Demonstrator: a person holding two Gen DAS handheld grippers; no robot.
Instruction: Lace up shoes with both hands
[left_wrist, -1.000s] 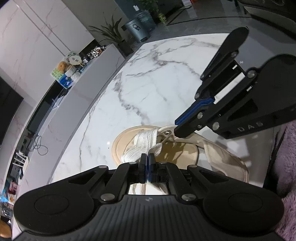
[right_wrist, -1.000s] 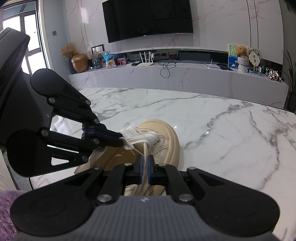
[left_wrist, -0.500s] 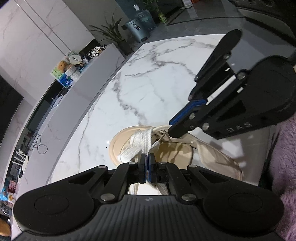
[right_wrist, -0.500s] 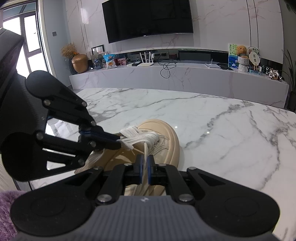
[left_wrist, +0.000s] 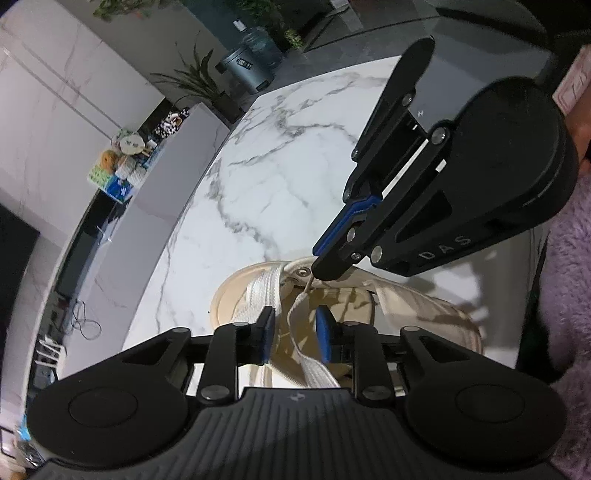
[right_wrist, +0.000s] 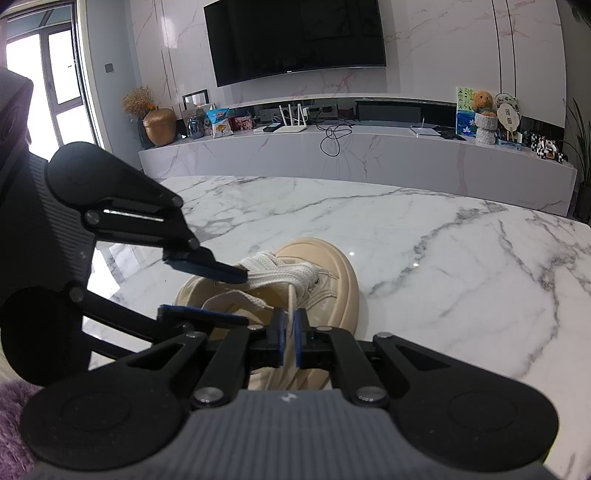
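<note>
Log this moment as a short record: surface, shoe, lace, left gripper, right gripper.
surface: white marble table
shoe: beige sneaker, toe pointing away from the person, partly laced
lace: white flat shoelace, crossed over the front eyelets, loose ends running back toward both grippers
left gripper: jaws opening, a lace end lying between the pads, not pressed
right gripper: shut on a thin lace end beside an eyelet

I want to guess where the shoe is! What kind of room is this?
Most likely a living room at home. A big television hangs on the wall over a long low cabinet with a teddy bear on it, and the shoe sits on a marble table.
</note>
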